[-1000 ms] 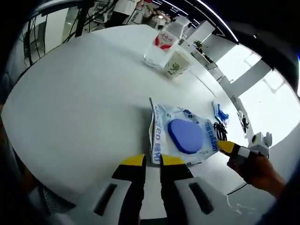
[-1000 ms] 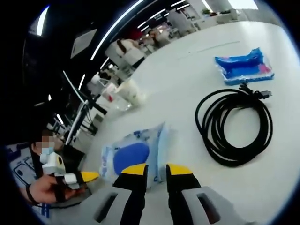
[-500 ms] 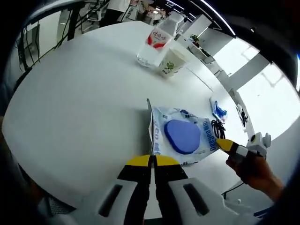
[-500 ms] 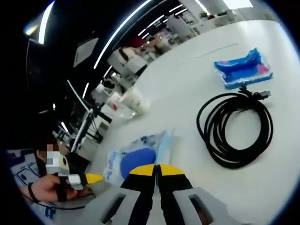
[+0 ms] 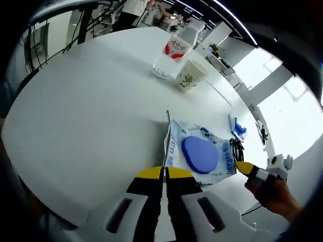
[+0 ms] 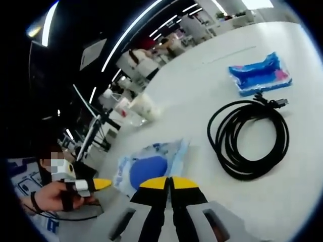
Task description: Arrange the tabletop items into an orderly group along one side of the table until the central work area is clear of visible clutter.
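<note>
Your left hand-held gripper (image 5: 164,174) has its yellow tips pressed together at the near edge of the wet-wipe pack (image 5: 199,153), and your right hand-held gripper (image 6: 169,182) is drawn just as tight at the pack's opposite edge; from these views I cannot tell whether either actually has a pinch of the wrapper or has simply closed on air. The pack lies flat near the middle of the table (image 5: 86,106), with the coiled black cable (image 6: 248,138) and the blue pouch (image 6: 260,74) beyond it, and the bottle (image 5: 174,52) and paper cup (image 5: 191,75) already side by side near the far rim. If you lift now on a thin fold of film, the pack could slip free or twist. Pulling your two hands apart may stretch or tear the wrapper. Dragging it toward the cup and bottle risks toppling them, and the cable's loose plug end could snag.
</note>
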A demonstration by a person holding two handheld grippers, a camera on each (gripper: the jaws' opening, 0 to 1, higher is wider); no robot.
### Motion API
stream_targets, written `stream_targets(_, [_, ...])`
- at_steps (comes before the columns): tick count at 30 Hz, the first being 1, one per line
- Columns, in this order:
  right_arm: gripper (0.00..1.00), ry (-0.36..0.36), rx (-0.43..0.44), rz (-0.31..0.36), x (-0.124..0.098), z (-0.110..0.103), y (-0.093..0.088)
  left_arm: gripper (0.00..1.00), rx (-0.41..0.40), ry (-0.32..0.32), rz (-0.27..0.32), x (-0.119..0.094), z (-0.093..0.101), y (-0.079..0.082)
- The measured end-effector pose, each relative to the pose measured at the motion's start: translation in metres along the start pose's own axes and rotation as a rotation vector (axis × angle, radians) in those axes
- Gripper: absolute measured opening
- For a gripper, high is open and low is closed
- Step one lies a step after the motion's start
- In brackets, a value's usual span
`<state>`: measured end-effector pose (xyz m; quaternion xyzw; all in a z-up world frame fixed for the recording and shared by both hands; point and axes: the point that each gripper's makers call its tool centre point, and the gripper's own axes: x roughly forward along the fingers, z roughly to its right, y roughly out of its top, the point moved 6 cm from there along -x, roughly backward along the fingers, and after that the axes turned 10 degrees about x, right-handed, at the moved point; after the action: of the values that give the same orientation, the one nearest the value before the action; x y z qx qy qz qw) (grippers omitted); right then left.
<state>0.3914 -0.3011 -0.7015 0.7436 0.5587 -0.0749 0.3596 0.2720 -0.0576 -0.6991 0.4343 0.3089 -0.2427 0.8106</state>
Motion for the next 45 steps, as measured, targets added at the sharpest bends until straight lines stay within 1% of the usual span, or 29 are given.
stream_targets(3, [0.0, -0.008, -0.026, -0.016, -0.003, 0.001, -0.002, 0.0, -0.006, -0.006, 0.013, 0.0, -0.001, 0.002])
stream_targets(6, [0.04, -0.018, -0.032, -0.029, -0.004, 0.002, -0.003, 0.04, 0.008, -0.001, 0.012, 0.0, -0.002, 0.003])
stream_targets(9, [0.11, -0.022, -0.025, -0.041, -0.004, 0.004, -0.003, 0.07, 0.006, -0.019, 0.007, 0.001, 0.0, 0.001])
stream_targets(11, [0.19, -0.024, -0.014, -0.066, -0.003, 0.004, -0.005, 0.09, 0.023, -0.027, 0.001, 0.003, 0.002, -0.002])
stream_targets(13, [0.27, -0.041, -0.021, -0.082, 0.0, 0.006, -0.006, 0.11, 0.041, -0.027, -0.008, 0.004, 0.002, -0.005])
stream_targets(15, [0.29, -0.047, -0.026, -0.089, 0.003, 0.006, -0.007, 0.13, 0.031, -0.037, -0.017, 0.006, 0.002, -0.007])
stream_targets(17, [0.27, -0.044, -0.022, -0.091, 0.006, 0.004, -0.007, 0.15, 0.022, -0.053, -0.026, 0.007, 0.003, -0.01])
stream_targets(20, [0.22, -0.039, -0.034, -0.102, 0.012, -0.001, -0.009, 0.14, 0.03, -0.054, -0.026, 0.009, 0.002, -0.01])
stream_targets(25, [0.23, -0.045, -0.03, -0.105, 0.018, -0.006, -0.009, 0.14, 0.036, -0.059, -0.03, 0.011, 0.003, -0.009])
stream_targets(26, [0.23, -0.049, -0.027, -0.107, 0.02, -0.007, -0.009, 0.14, 0.04, -0.059, -0.031, 0.011, 0.003, -0.009])
stream_targets(28, [0.2, -0.091, -0.004, -0.131, 0.023, -0.004, -0.01, 0.13, 0.044, -0.064, -0.035, 0.014, 0.004, -0.007])
stream_targets(30, [0.18, -0.098, -0.028, -0.138, 0.026, -0.007, -0.009, 0.12, 0.052, -0.059, -0.04, 0.016, 0.004, -0.006])
stream_targets(32, [0.15, -0.105, -0.046, -0.15, 0.026, -0.008, -0.008, 0.08, 0.064, -0.054, -0.044, 0.018, 0.005, -0.004])
stream_targets(33, [0.12, -0.117, -0.069, -0.152, 0.025, -0.008, -0.006, 0.07, 0.07, -0.05, -0.046, 0.018, 0.005, -0.003])
stream_targets(34, [0.03, -0.132, -0.112, -0.142, 0.023, -0.007, -0.002, 0.05, 0.08, -0.05, -0.049, 0.02, 0.006, -0.001])
stream_targets(35, [0.02, -0.149, -0.162, -0.109, 0.02, -0.007, 0.004, 0.03, 0.091, -0.054, -0.05, 0.021, 0.007, 0.001])
stream_targets(36, [0.01, -0.127, -0.134, -0.114, 0.019, -0.011, 0.006, 0.02, 0.099, -0.066, -0.044, 0.022, 0.011, 0.004])
stream_targets(37, [0.01, -0.117, -0.125, -0.109, 0.018, -0.012, 0.009, 0.01, 0.11, -0.069, -0.042, 0.024, 0.014, 0.006])
stream_targets(38, [0.01, -0.11, -0.133, -0.105, 0.017, -0.013, 0.012, 0.0, 0.136, -0.073, -0.04, 0.026, 0.018, 0.009])
stream_targets(39, [0.01, -0.109, -0.16, -0.099, 0.015, -0.013, 0.016, 0.0, 0.149, -0.078, -0.04, 0.028, 0.02, 0.011])
stream_targets(42, [0.0, -0.123, -0.199, -0.105, 0.012, -0.01, 0.026, 0.0, 0.154, -0.098, -0.031, 0.035, 0.03, 0.019])
stream_targets(45, [0.0, -0.124, -0.211, -0.085, 0.004, -0.006, 0.041, 0.0, 0.143, -0.11, -0.016, 0.04, 0.038, 0.027])
